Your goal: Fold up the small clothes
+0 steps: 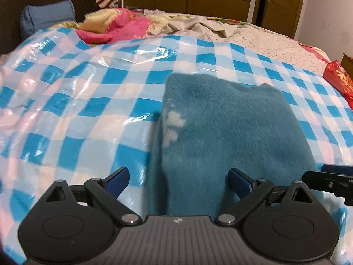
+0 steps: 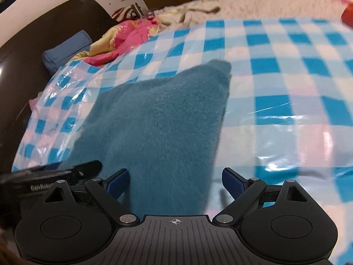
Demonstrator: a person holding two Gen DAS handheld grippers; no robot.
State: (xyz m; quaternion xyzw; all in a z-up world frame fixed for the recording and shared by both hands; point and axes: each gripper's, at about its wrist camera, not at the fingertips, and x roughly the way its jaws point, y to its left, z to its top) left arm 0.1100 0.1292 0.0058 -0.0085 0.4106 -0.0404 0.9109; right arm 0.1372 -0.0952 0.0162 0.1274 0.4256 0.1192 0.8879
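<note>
- Left wrist view: a fuzzy teal-blue fleece garment (image 1: 222, 132) lies on a glossy plastic sheet of blue-and-white checks (image 1: 88, 92) that covers the bed.
- The garment's near end reaches down between the fingers of the left gripper (image 1: 178, 183), and a pale cream patch (image 1: 173, 121) shows near its left edge.
- The left gripper's jaws stand spread wide; the blue-padded fingertips (image 1: 118, 180) sit on either side of the cloth without pinching it, so it is released.
- At the right edge the dark tip of the right gripper (image 1: 331, 181) shows, just beside the garment.
- Behind the sheet are a crumpled pink and yellow blanket (image 1: 114, 26), a blue pillow (image 1: 47, 18) against the dark headboard, and a red packet (image 1: 340, 81) at the far right.
- Right wrist view: the same teal garment (image 2: 158, 119) lies on the checked sheet (image 2: 275, 77), narrowing to a far corner.
- The right gripper (image 2: 175, 182) is also spread open, holding nothing; the garment's near edge lies between its fingers.
- The left gripper's black body (image 2: 50, 176) shows at the left, beside the garment's edge.
- The pink blanket (image 2: 130, 35) and blue pillow (image 2: 66, 46) lie beyond.
</note>
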